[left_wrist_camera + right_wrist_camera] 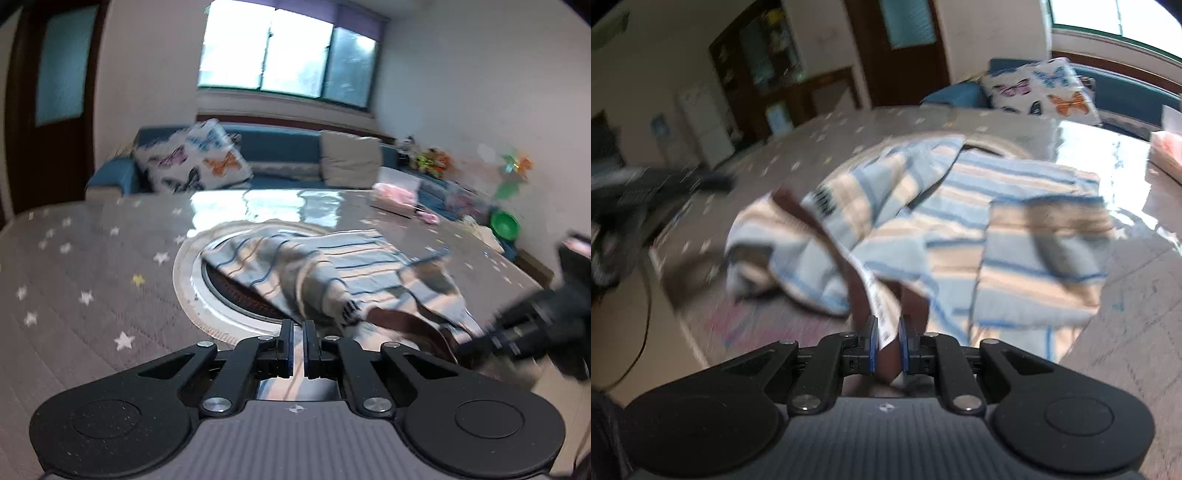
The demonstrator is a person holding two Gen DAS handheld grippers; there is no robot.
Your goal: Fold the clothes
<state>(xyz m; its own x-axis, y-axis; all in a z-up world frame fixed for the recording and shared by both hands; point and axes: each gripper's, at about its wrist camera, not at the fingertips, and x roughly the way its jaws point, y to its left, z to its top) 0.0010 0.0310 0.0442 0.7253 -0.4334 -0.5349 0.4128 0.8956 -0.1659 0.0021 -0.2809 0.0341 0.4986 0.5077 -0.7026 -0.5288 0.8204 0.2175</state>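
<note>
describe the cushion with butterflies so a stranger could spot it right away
Under the window runs a blue sofa behind the table. The butterfly cushion leans at its left end. It is white with coloured butterflies; the other cushion is plain beige.

Left wrist view: low over the grey star-printed tabletop (74, 266), close, angled down, facing the bright window (288, 55) and blue sofa (280, 147). Right wrist view: steeper, closer, facing the dark wooden door (901, 48). Shared: blue-and-beige striped garment (332, 266) (979, 229), butterfly-print cushion (192, 158) (1041, 88), tabletop.
</note>
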